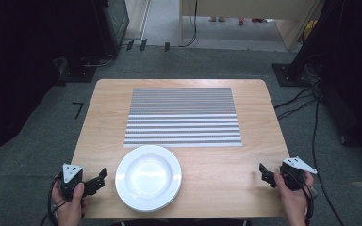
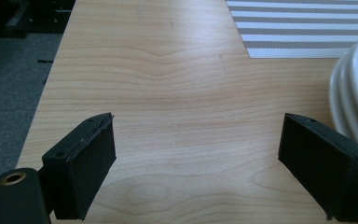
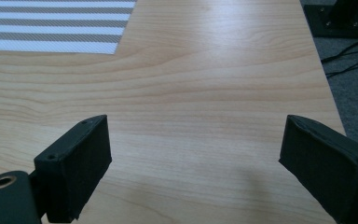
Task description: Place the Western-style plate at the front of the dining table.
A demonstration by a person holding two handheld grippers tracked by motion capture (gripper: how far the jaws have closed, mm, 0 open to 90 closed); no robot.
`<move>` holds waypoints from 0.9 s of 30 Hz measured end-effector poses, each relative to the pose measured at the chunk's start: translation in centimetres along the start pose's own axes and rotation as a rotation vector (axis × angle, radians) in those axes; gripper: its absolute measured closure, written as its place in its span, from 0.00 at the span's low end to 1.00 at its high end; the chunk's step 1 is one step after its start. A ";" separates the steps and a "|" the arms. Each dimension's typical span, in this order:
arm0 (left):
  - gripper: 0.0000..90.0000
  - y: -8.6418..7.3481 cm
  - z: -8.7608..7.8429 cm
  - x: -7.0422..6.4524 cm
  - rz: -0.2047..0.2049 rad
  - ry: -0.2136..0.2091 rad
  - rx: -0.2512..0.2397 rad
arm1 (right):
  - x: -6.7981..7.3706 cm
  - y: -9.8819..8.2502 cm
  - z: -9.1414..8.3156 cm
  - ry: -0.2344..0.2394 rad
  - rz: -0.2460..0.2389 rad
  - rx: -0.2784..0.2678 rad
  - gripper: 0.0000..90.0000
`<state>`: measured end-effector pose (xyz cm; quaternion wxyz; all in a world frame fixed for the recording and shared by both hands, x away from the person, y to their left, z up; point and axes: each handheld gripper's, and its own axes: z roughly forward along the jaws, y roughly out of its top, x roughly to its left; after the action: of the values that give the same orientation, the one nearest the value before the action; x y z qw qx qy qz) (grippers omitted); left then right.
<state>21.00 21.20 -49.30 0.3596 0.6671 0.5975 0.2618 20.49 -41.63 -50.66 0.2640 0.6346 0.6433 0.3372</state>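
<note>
A stack of white plates (image 1: 148, 177) sits on the wooden tabletop (image 1: 217, 160), touching the near edge of the striped placemat (image 1: 183, 117). The left tool (image 1: 99, 180) hovers just beside the plates on their left, its jaws spread wide with nothing between them. The right tool (image 1: 264, 173) is well apart from the plates on their right, jaws likewise spread and empty, near the tabletop's right edge.

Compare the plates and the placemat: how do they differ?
The round white stacked plates are plain and glossy; the rectangular grey-and-white striped placemat is patterned and matte. The plates sit near the table's front edge, the placemat farther back. The plates stand raised; the placemat lies flat. Both rest on the wooden table.
</note>
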 end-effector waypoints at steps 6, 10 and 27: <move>0.12 0.2 -0.3 -0.6 0.021 -0.008 -0.011 | 1.4 0.3 -0.2 0.026 -0.016 -0.015 0.09; 0.13 0.3 -0.7 -1.0 0.018 -0.036 -0.023 | 2.0 0.4 -0.2 0.041 -0.020 -0.018 0.09; 0.12 0.5 -1.5 -3.0 0.038 -0.115 -0.049 | 4.8 0.7 -0.5 0.119 -0.032 -0.040 0.09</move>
<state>19.67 18.48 -47.71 0.4044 0.6832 0.5567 0.2444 20.28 -36.90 -49.32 0.2432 0.5978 0.6611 0.3826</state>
